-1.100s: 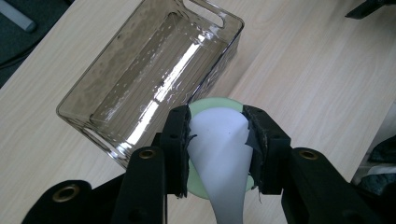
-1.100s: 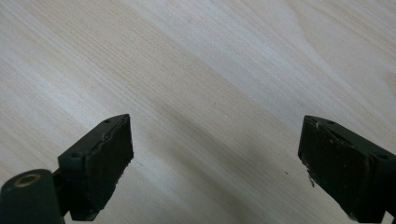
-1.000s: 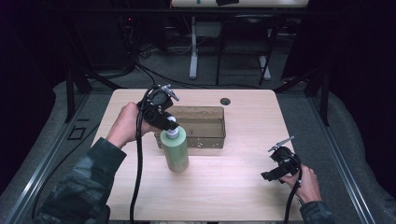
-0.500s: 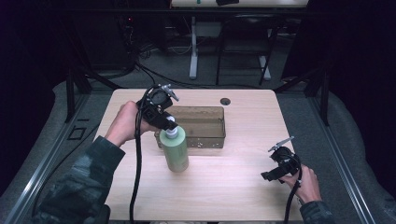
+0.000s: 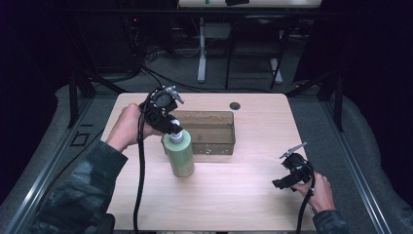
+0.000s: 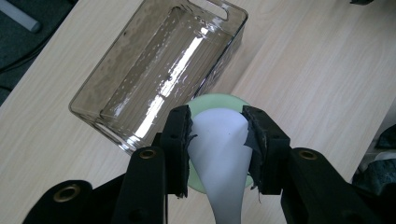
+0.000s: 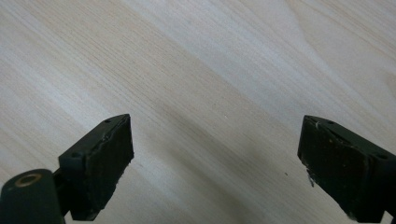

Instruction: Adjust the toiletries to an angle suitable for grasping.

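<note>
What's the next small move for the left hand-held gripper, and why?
Probably lift the green bottle and carry it over the clear bin. The left hand-held gripper is clamped on its white cap, and the bottle stands on the table beside the bin.

A bottle (image 5: 178, 155) was placed upright on the table (image 5: 243, 195), left of the middle. Just behind it and a little to its right, a tray (image 5: 209, 131) was set on the table, close to the bottle. The left gripper (image 5: 171, 127) was held over the top of the bottle, and its cap (image 6: 219, 154) was kept between the jaws. A small round hole (image 5: 235, 105) was seen behind the tray, near the far edge. The right gripper (image 5: 287, 181) was held near the front right corner, well apart from the bottle.
</note>
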